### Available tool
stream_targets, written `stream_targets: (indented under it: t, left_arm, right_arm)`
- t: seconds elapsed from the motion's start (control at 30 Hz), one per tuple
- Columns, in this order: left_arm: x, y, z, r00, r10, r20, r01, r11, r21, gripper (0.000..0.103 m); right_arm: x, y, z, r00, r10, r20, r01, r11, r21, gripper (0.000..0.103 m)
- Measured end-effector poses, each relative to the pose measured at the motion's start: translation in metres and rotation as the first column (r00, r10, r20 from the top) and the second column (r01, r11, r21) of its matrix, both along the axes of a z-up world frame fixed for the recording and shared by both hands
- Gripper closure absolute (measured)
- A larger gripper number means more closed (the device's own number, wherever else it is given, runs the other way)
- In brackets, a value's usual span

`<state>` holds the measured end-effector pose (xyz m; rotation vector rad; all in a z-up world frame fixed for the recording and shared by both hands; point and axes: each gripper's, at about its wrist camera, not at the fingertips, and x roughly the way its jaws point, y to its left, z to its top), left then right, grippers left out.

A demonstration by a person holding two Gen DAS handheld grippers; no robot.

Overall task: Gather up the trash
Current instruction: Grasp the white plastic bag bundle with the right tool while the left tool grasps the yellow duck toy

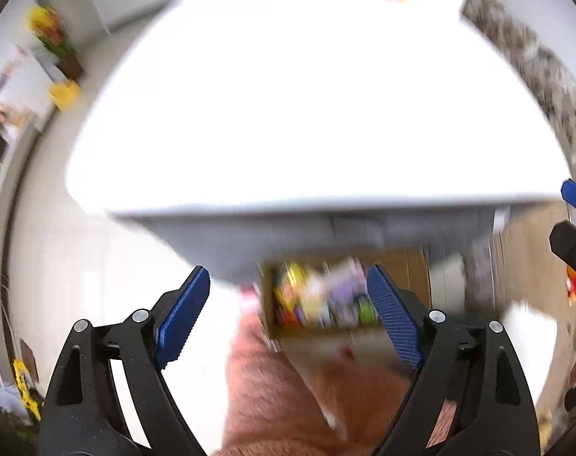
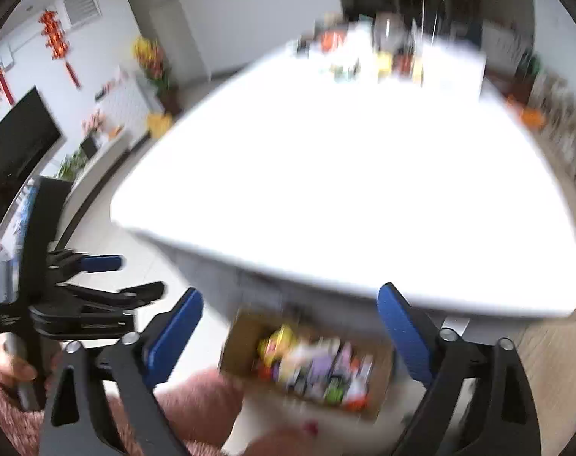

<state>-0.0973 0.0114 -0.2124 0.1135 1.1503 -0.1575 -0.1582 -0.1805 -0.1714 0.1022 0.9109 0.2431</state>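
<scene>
Trash (image 1: pixel 322 296) in cardboard box (image 1: pixel 405 266) | below both tools | left tool (image 1: pixel 288 319), right tool (image 2: pixel 290 338) spread wide, empty

Both views are heavily motion-blurred. The white tabletop (image 1: pixel 307 106) is blown out to flat glare with no surface detail in either view. The cardboard box (image 2: pixel 307 368) under its edge is smeared, its contents unreadable. Only the blue pads (image 1: pixel 183 315) are rendered sharp. Straight lines are bent by fisheye distortion, and dark vignetting is seen at the corners.
</scene>
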Motion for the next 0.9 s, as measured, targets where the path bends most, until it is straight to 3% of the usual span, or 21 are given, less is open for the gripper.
stream_targets:
  t: [0.1, 0.17, 0.37, 0.5, 0.7, 0.83, 0.9]
  left_arm:
    - [0.031, 0.009, 0.055, 0.988, 0.019, 0.155, -0.019, 1.000, 0.000, 0.013]
    - [0.052, 0.012, 0.073, 0.979, 0.008, 0.204, -0.008, 1.000, -0.001, 0.013]
    - [0.140, 0.015, 0.092, 0.975, -0.049, 0.215, 0.054, 0.998, -0.020, 0.013]
    - [0.201, 0.018, 0.083, 0.979, -0.106, 0.174, 0.116, 0.992, -0.047, 0.013]
    - [0.266, 0.051, 0.050, 0.983, -0.157, 0.097, 0.163, 0.985, -0.059, 0.012]
    - [0.295, 0.073, 0.024, 0.988, -0.151, 0.022, 0.152, 0.986, -0.073, 0.013]
    - [0.304, 0.083, 0.014, 0.990, -0.144, -0.004, 0.144, 0.988, -0.063, 0.013]
  right_arm:
    - [0.030, 0.006, 0.038, 0.996, -0.023, 0.088, 0.023, 1.000, -0.005, 0.006]
    - [0.055, 0.010, 0.056, 0.993, -0.035, 0.111, 0.035, 0.999, 0.005, 0.006]
    - [0.159, 0.010, 0.089, 0.978, -0.151, 0.143, 0.144, 0.988, 0.059, 0.006]
    - [0.257, 0.011, 0.080, 0.971, -0.207, 0.119, 0.209, 0.978, -0.004, 0.006]
    - [0.417, 0.001, 0.036, 0.955, -0.295, 0.039, 0.296, 0.955, -0.036, 0.010]
    - [0.517, 0.000, 0.004, 0.929, -0.370, 0.007, 0.363, 0.906, -0.218, 0.014]
    - [0.553, -0.008, -0.010, 0.904, -0.427, -0.024, 0.409, 0.879, -0.246, 0.016]
